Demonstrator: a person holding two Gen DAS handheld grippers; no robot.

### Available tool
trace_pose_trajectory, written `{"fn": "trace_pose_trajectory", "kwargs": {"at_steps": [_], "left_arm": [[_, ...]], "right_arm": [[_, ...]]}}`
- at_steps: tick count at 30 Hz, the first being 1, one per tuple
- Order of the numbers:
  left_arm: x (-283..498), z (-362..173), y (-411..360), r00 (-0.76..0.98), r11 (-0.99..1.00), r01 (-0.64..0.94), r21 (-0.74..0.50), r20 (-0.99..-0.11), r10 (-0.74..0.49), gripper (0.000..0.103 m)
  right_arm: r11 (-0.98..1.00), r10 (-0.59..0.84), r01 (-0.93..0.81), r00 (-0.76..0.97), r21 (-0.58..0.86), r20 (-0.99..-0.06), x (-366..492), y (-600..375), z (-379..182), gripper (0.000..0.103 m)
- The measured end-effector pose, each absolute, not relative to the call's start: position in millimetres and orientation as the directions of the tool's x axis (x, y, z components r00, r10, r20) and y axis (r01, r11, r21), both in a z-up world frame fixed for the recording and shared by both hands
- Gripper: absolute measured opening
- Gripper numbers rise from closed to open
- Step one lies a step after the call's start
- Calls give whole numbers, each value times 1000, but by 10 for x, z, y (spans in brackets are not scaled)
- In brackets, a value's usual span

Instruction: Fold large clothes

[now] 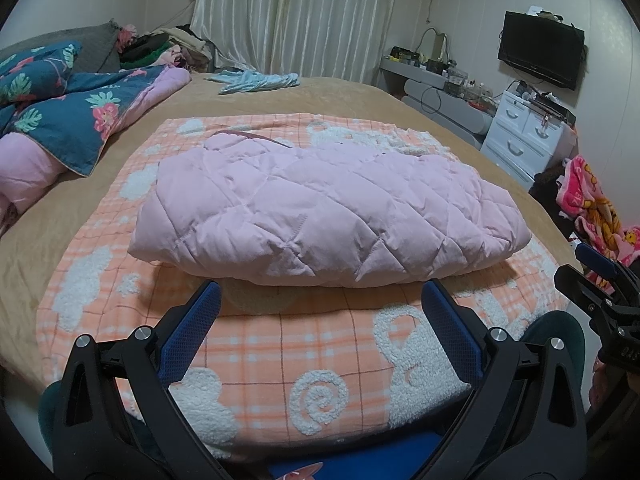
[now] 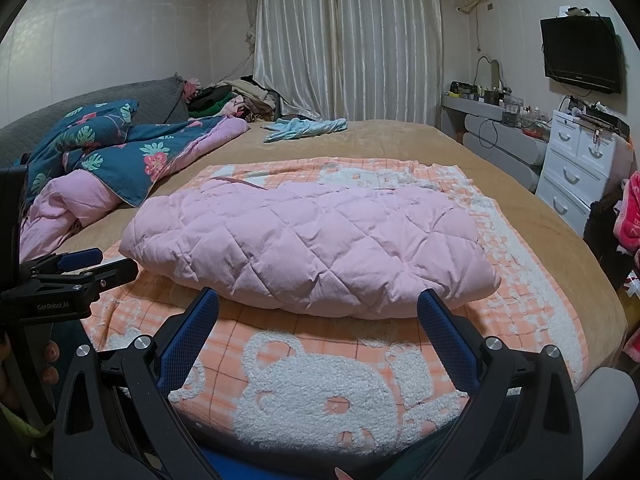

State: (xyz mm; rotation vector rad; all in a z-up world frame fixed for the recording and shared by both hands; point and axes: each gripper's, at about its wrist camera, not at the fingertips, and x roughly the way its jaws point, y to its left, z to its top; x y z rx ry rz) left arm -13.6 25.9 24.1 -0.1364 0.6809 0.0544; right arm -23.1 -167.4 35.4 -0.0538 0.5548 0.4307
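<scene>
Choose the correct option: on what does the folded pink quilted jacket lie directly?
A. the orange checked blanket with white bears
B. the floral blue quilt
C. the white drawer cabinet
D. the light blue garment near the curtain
A: the pink quilted jacket rests on the orange checked blanket, which is spread over the tan bed cover.

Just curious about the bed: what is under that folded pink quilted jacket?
The pink quilted jacket lies on an orange checked blanket with white fluffy animal shapes, spread over a tan bedspread. The blanket's part beneath the jacket is covered, so anything there is hidden.
</scene>
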Motion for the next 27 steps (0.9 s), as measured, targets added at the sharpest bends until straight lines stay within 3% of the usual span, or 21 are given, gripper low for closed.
{"fn": "trace_pose_trajectory", "kwargs": {"at_steps": [8,13,20,23,27], "left_arm": [[-132,265,297,764,987,-106,-123,-645,2,94],[-84,184,329,736,982,-174,-75,-673,79,94],[23,133,717,727,958,-262,-113,-677,119,94],[149,162,1327,718,918,-373,-131,-668,196,94],[354,143,2517,631,811,-578,-94,-681,371,94]], "right_arm": [[920,359,-389,779,52,-514,-218,-1717,405,99],[937,323,-344,798,54,-509,-148,-1865,412,99],[979,203,-181,832,93,-517,78,-2499,366,99],[993,50,15,850,118,-524,289,-3207,277,99],[901,-314,431,730,52,-606,658,-4609,-187,99]]}}
